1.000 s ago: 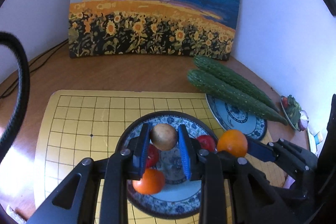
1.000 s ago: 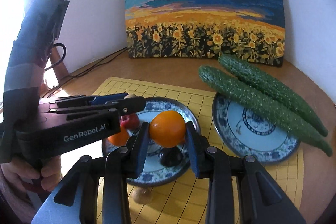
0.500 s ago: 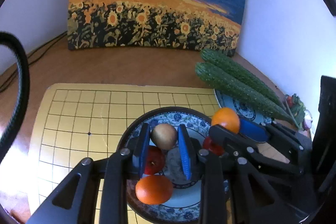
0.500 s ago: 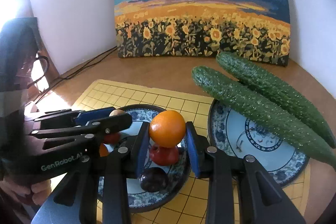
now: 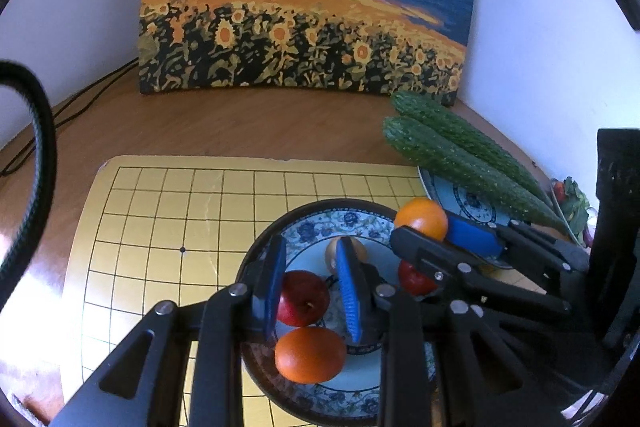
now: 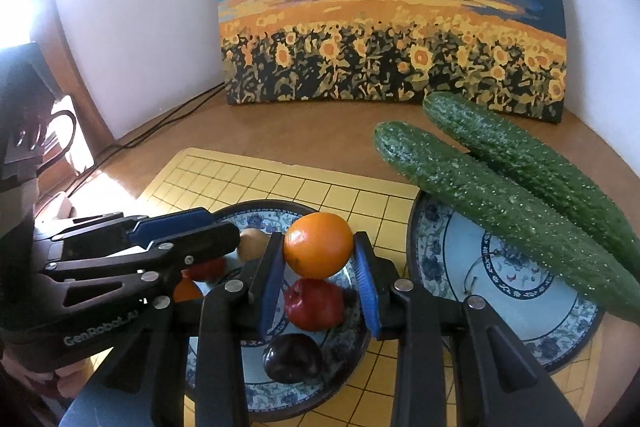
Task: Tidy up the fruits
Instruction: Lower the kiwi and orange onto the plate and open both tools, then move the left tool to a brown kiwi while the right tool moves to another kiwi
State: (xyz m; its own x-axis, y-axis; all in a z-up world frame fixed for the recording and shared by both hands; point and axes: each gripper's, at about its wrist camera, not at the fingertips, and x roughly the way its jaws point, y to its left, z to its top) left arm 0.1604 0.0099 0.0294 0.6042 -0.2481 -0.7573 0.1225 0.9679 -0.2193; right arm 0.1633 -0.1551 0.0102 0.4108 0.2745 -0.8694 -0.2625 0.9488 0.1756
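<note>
Left wrist view, left to right: a cable (image 5: 38,131) arcs along the frame edge; a yellow grid board (image 5: 160,211) lies on the wooden table (image 5: 224,127) in front of a sunflower painting (image 5: 304,7). The left gripper (image 5: 310,281) hangs over the fruit plate (image 5: 320,219) with its blue pads apart and nothing between them. Below it on the plate lie a red apple (image 5: 304,297) and an orange (image 5: 310,353); a brown fruit (image 5: 348,253) sits just behind the right pad, and a second red fruit (image 5: 412,277) lies partly hidden under the right gripper (image 5: 436,231). That gripper clamps a second orange, the held orange (image 5: 422,217), above the plate's right rim. Two cucumbers (image 5: 460,159) rest across a second plate (image 5: 460,195).

Right wrist view, left to right: the left gripper (image 6: 200,231) reaches in side-on over the fruit plate (image 6: 256,215); the held orange (image 6: 318,245) is pinched between the right gripper's pads, above a red fruit (image 6: 314,305) and a dark plum (image 6: 292,357). The cucumbers (image 6: 500,203) span the second plate (image 6: 500,303).
</note>
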